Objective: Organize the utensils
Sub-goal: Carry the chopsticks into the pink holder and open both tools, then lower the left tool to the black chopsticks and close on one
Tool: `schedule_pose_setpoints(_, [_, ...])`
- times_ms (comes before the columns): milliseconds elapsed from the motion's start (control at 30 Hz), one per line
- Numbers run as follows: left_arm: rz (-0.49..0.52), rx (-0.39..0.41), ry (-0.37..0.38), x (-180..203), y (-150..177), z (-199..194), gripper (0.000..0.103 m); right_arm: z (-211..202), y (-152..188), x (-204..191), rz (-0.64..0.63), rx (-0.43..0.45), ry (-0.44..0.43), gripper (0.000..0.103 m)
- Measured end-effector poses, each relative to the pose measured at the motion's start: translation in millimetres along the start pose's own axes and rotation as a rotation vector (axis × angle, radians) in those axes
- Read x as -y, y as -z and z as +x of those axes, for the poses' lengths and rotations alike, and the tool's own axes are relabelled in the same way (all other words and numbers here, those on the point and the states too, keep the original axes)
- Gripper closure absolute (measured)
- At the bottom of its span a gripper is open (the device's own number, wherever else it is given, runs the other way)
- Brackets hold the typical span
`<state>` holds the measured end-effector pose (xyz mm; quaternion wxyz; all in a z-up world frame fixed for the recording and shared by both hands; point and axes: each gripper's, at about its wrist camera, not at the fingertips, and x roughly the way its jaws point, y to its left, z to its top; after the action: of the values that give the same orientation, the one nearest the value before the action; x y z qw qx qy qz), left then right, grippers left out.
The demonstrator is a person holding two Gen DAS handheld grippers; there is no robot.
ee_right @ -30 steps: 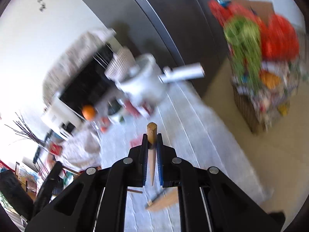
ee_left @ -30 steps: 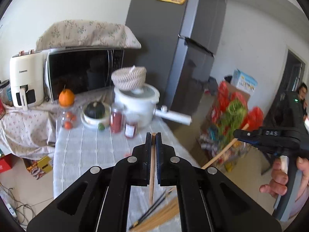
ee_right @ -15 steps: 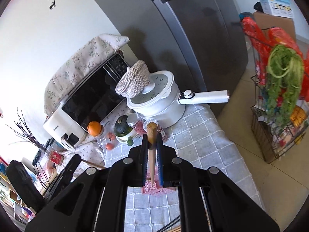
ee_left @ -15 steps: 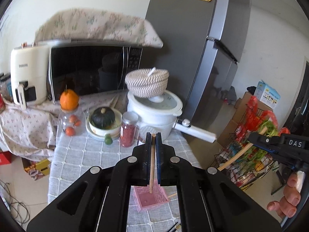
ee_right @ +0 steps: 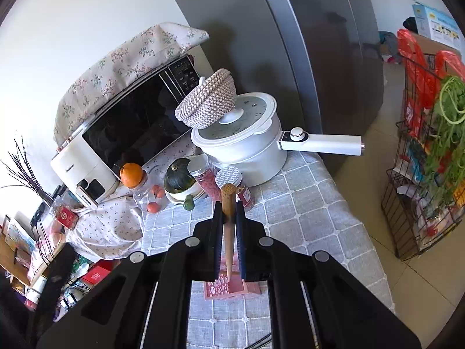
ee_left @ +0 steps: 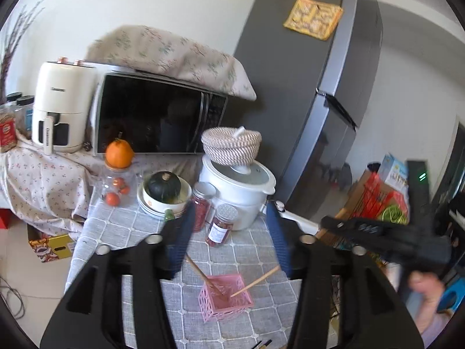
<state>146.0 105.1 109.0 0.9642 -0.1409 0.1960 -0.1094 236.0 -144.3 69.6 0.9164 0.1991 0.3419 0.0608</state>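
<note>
Pink basket (ee_left: pixel 225 296) is sitting on the grey checked tablecloth (ee_left: pixel 122 229), two wooden chopsticks (ee_left: pixel 203 276) leaning inside it. Left gripper (ee_left: pixel 229 235) is hanging above it, jaws wide, holding nothing. Right gripper (ee_right: pixel 229 224) is pinching a wooden-handled utensil (ee_right: pixel 228 218), tip pointing down over the basket. White pot (ee_right: pixel 244 142) is standing behind.

— Where does the left wrist view look from?
— From behind its own claw, high above the table (ee_left: pixel 247 250), facing the microwave (ee_left: pixel 154 122); the pink basket (ee_left: pixel 223 296) sits just below and ahead.
— And the right?
— Also from above, tilted (the horizon leans), hovering nearer over that basket (ee_right: pixel 229 286).
— What do they share?
— The white pot (ee_left: pixel 238 186) (ee_right: pixel 241 142), the microwave (ee_right: pixel 136 125), the checked cloth beyond both claws.
</note>
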Motion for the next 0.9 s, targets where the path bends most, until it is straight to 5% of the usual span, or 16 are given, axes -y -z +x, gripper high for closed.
schedule_pose_setpoints(200, [-0.030,-0.056,-0.047,-15,14,7,0.052,33,20,-4,-0.030,-0.019,-0.022,0.086])
schedule_pose_setpoints(400, [-0.027,-0.131,-0.077,-16,38,13,0.052,15,40,1,-0.053,0.010,-0.016,0.081])
schedule_pose_setpoints(667, [0.012,-0.231,-0.071,9,74,14,0.033,-27,85,17,-0.107,0.079,0.105,0.041])
schedule_pose_setpoints(900, [0.053,-0.352,-0.097,23,116,26,0.013,-35,124,66,-0.028,0.041,0.230,0.014])
